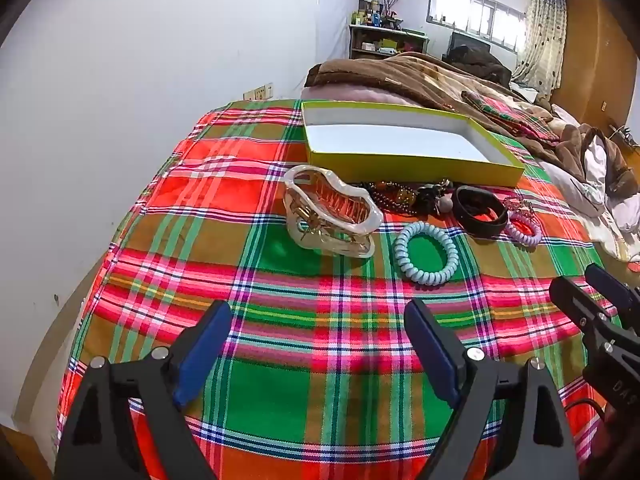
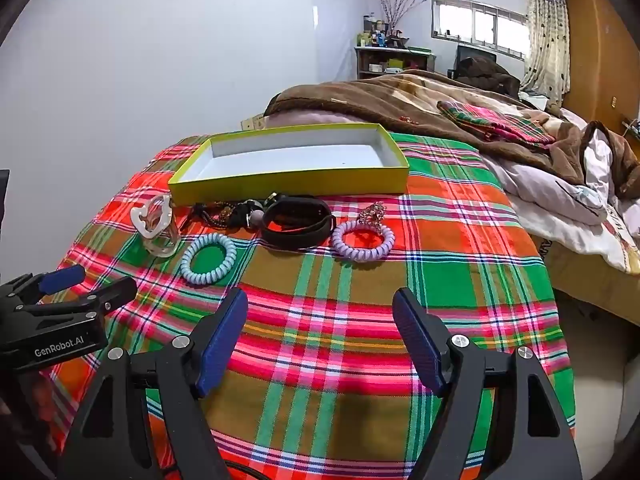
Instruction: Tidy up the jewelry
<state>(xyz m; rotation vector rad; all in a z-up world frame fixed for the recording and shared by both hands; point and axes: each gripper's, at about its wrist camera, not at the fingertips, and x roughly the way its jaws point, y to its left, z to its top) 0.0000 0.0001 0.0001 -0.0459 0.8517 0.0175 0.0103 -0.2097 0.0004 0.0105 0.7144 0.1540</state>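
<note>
Hovering: left gripper (image 1: 318,354) and right gripper (image 2: 320,338), both with blue-padded black fingers spread wide and nothing between them, both tilted down toward the red, green and pink plaid cloth (image 1: 280,400) on the bed.
Step in hand: judged the very start; the shallow yellow-green cardboard box with white inside (image 1: 400,160) holds nothing and no piece is lifted.
Landmark: that box; every piece lies on its near side.
Nearest pieces: pale blue coiled spiral hair tie (image 1: 426,254), well short of the box front; lilac coiled spiral hair tie (image 2: 362,242), near the box's right front corner.
Left of the blue tie: translucent cream claw hair clip with gold spring (image 1: 330,212), close to the box's left front corner.
Middle row: black leather wrap bracelet (image 2: 298,222), just before the box front.
Against the box front: dark beaded strings in a tangle (image 1: 396,196), count unclear.
Behind the lilac tie: small pink sparkly piece (image 2: 372,211), kind unclear.
Next move: probably descend on one coiled tie, pinch its rim, carry it over the box wall.
Beyond the box: brown fleece blanket (image 2: 380,96).
</note>
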